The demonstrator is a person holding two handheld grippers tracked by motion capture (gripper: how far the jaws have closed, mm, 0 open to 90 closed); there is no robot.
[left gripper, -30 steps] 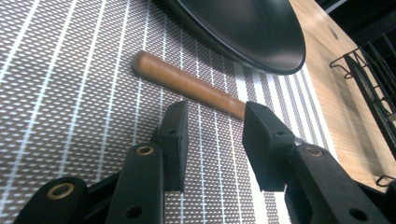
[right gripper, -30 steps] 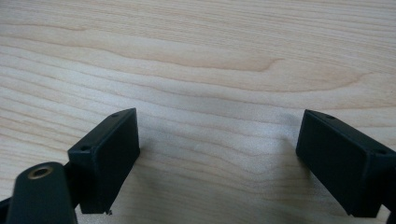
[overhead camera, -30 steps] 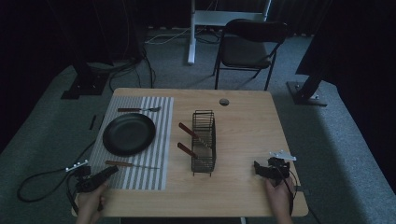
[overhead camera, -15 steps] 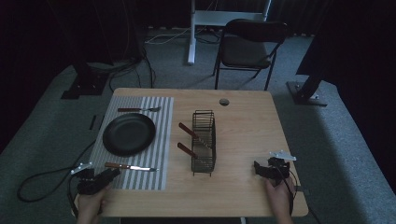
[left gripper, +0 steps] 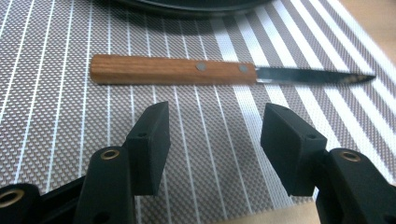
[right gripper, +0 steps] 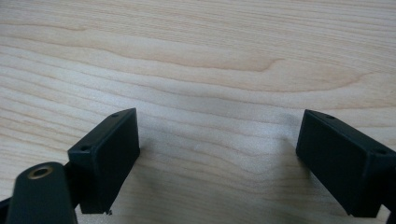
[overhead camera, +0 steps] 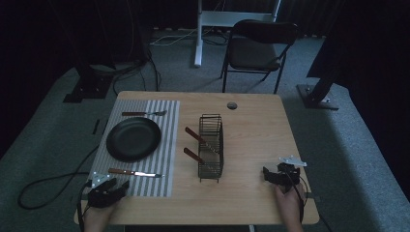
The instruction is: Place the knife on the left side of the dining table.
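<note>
Now the left claw (left gripper: 215, 135) has drawn back from the knife (left gripper: 224, 73) — both claws gape wide, empty.

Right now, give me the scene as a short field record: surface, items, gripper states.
surface: wooden table with striped placemat on its left side
plate: black plate on the placemat
fork: fork beyond the plate
knife: wooden-handled knife flat on the placemat, just ahead of the left gripper
rack: black wire rack mid-table, two wooden handles sticking out its left side
left gripper: open, holding nothing
right gripper: open over bare wood
</note>
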